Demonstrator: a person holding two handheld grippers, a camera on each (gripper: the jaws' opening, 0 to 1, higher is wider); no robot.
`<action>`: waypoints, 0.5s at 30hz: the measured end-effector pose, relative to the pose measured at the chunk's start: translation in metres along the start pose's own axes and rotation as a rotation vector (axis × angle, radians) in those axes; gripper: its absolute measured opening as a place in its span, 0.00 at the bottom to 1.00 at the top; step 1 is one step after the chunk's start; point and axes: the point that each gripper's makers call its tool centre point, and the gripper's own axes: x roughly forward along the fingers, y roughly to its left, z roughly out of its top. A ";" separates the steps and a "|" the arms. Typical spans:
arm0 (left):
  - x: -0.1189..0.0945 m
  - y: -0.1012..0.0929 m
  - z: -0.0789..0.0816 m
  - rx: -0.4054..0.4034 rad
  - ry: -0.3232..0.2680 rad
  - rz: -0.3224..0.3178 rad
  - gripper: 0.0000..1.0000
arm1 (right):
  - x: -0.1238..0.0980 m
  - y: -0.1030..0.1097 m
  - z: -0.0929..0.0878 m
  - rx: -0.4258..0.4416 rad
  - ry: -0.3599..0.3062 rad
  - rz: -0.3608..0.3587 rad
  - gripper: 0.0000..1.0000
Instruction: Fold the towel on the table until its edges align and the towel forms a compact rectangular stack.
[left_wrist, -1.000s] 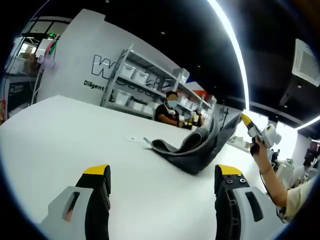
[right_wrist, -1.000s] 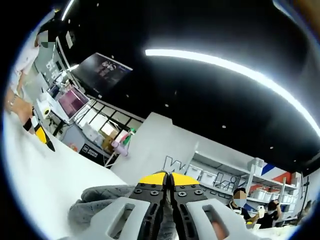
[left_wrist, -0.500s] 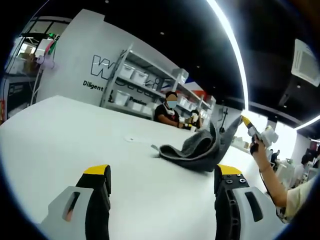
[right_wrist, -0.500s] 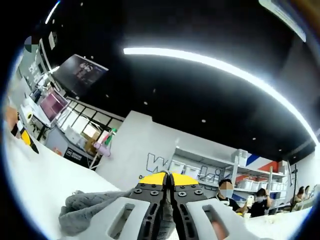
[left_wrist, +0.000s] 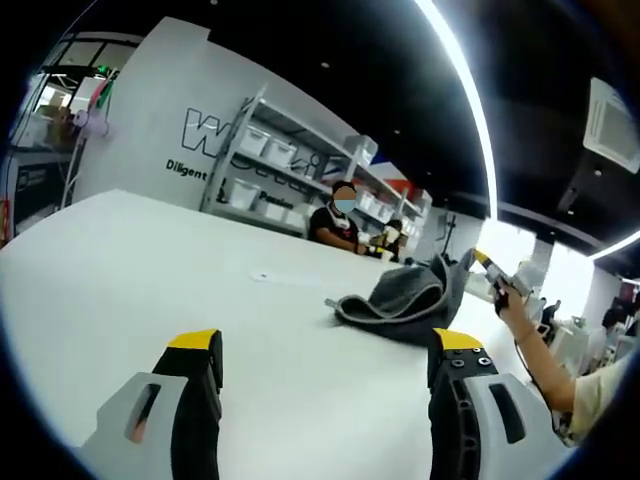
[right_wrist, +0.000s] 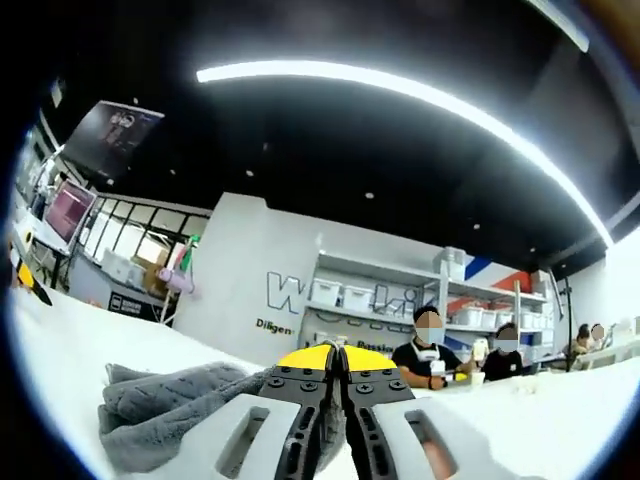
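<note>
towel (right_wrist: 175, 405): near corner hidden behind the right gripper (right_wrist: 337, 352) jaws in right gripper view | towel folds: bunched, edges indistinct in left gripper view | left gripper (left_wrist: 325, 350): jaw bases cut by bottom edge | hand (left_wrist: 513, 300): arm cut off at right edge | shelf bins (left_wrist: 272, 152): contents too small to tell

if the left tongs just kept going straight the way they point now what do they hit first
Probably the bare white table: the open left tongs point low across it. The grey towel lies ahead, slightly right of centre, held up at one end by the right tongs. It may come first; depth is unclear.
</note>
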 end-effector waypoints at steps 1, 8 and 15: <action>0.000 0.000 0.000 0.000 0.000 0.000 0.82 | 0.000 -0.003 -0.007 0.012 0.026 -0.010 0.00; 0.000 0.000 0.000 0.000 0.000 0.000 0.82 | -0.002 -0.015 -0.049 0.071 0.176 -0.056 0.00; 0.000 -0.002 0.000 -0.001 0.000 -0.004 0.82 | -0.006 -0.025 -0.077 0.107 0.268 -0.088 0.00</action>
